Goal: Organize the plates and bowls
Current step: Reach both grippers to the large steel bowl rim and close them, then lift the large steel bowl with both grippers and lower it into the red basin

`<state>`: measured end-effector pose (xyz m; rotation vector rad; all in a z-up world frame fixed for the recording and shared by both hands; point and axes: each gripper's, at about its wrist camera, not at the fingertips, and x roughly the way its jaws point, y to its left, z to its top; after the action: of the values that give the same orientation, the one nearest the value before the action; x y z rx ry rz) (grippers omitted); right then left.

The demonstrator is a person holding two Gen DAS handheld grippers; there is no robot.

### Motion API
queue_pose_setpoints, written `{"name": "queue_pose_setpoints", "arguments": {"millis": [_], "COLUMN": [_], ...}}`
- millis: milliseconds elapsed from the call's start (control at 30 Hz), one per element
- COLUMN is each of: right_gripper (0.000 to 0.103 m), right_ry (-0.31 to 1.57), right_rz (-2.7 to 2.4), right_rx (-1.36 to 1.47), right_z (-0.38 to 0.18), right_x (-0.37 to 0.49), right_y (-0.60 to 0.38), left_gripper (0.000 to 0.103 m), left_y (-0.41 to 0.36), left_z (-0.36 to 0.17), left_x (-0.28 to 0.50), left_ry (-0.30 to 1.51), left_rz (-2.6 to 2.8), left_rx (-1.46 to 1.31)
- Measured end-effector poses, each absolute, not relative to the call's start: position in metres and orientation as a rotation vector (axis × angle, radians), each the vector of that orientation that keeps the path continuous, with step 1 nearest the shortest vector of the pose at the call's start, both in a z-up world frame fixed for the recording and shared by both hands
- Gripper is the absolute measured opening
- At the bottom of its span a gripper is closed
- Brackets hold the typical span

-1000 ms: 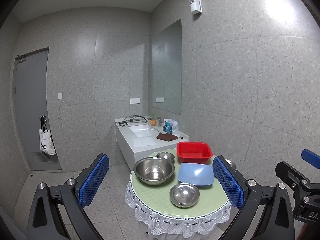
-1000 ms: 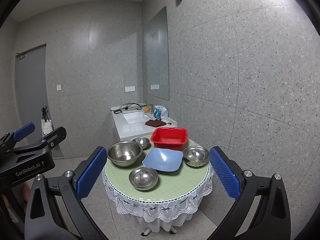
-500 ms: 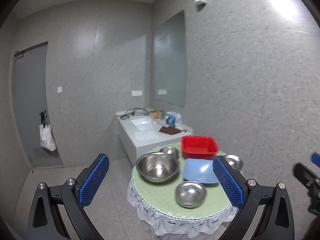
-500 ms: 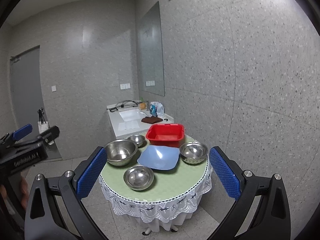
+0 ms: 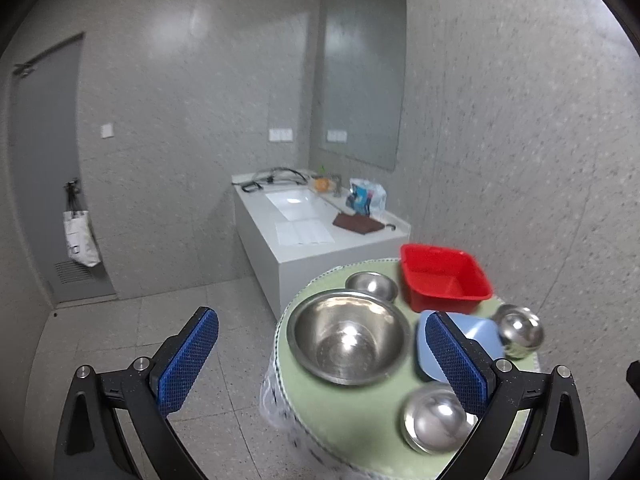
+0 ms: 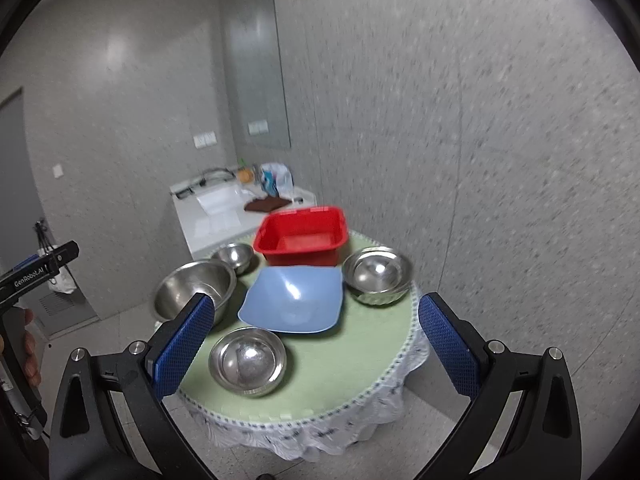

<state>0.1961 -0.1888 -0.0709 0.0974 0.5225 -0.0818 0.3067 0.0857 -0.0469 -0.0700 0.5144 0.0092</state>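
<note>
At the far left of the right wrist view a hand (image 6: 30, 354) grips the body of the left gripper (image 5: 320, 354), whose blue-padded fingers (image 5: 188, 360) stand spread wide with nothing between them, held in the air short of the table; the right gripper (image 6: 314, 344) is likewise spread wide and empty, its left pad (image 6: 184, 346) overlapping the near rim of the large steel bowl (image 6: 194, 290) in the picture only.

On the round table (image 6: 360, 356), covered in pale green with a white lace skirt, the large steel bowl sits at the left edge; just behind it stands a small steel bowl (image 6: 236, 255); a second small steel bowl (image 6: 248, 362) lies nearest the camera, at the front edge; the blue square plate (image 6: 294, 298) rests in the middle, its corners close to the bowls around it, whether touching I cannot tell; behind the plate sits the red square basin (image 6: 302, 240), empty, at the far edge; to the right of the plate is a medium steel bowl (image 6: 378, 274), near the right edge.

Beyond the table, against the grey speckled wall, a white counter with a sink (image 5: 296, 204) carries a brown cloth (image 5: 358, 224) and a blue-and-white packet (image 5: 364, 196); a white bag (image 5: 80, 236) hangs on the grey door at the left.
</note>
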Motion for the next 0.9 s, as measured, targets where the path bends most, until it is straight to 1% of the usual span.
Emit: {"name": "queue_pose_setpoints", "arguments": {"millis": [133,300,400,467,533,567,600,633,667,700,733,767,800,833,867,900], "right_gripper": [0.103,0.103,0.103,0.103,0.1,0.097,0.092,0.09,0.088,0.085,0.083,0.078,0.072,0.069,0.062,0.055], "right_ry": [0.622,0.779,0.897,0.943,0.994,1.013,1.025,1.041,1.05,1.06,1.069,1.078,1.087,1.103,1.113,1.121], "right_rz": [-0.081,-0.053,-0.045,-0.047,-0.037,-0.032,-0.031,-0.035,-0.033,-0.03,-0.029,-0.03,-0.031,-0.033,-0.033,-0.028], "right_rx": [0.118,0.164,0.19,0.199,0.217,0.223,0.227,0.233,0.237,0.239,0.241,0.244,0.25,0.257,0.263,0.272], "right_z": [-0.1,-0.146,-0.184,-0.202,-0.22,-0.226,-0.23,-0.235,-0.238,-0.242,-0.247,-0.25,-0.254,-0.259,-0.261,-0.264], "right_x": [0.266,0.355,0.403,0.419,0.437,0.444,0.45,0.459,0.464,0.469,0.473,0.476,0.479,0.482,0.484,0.487], "right_y": [-0.164,-0.12,-0.094,-0.082,-0.073,-0.069,-0.066,-0.064,-0.062,-0.059,-0.056,-0.054,-0.053,-0.053,-0.052,-0.051], "left_gripper": [0.102,0.102,0.102,0.101,0.099,0.098,0.095,0.086,0.079,0.076,0.069,0.062,0.058,0.051,0.042,0.039], "left_y": [0.112,0.14,0.153,0.162,0.167,0.17,0.173,0.176,0.175,0.177,0.177,0.179,0.181,0.183,0.187,0.19], "left_z": [-0.071,-0.115,-0.137,-0.15,-0.163,-0.169,-0.173,-0.179,-0.184,-0.189,-0.194,-0.198,-0.2,-0.202,-0.204,-0.205], "left_x": [0.405,0.52,0.562,0.586,0.609,0.62,0.625,0.633,0.643,0.65,0.658,0.665,0.668,0.673,0.679,0.683], "left_ry": [0.629,0.79,0.859,0.896,0.94,0.96,0.98,0.995,1.008,1.028,1.042,1.055,1.059,1.068,1.077,1.079], "left_rz": [-0.065,-0.182,-0.237,-0.263,-0.29,-0.313,-0.327,-0.345,-0.364,-0.394,-0.413,-0.433,-0.448,-0.461,-0.474,-0.486], "left_rx": [-0.031,0.04,0.06,0.071,0.076,0.071,0.069,0.063,0.057,0.049,0.046,0.045,0.041,0.039,0.037,0.032]}}
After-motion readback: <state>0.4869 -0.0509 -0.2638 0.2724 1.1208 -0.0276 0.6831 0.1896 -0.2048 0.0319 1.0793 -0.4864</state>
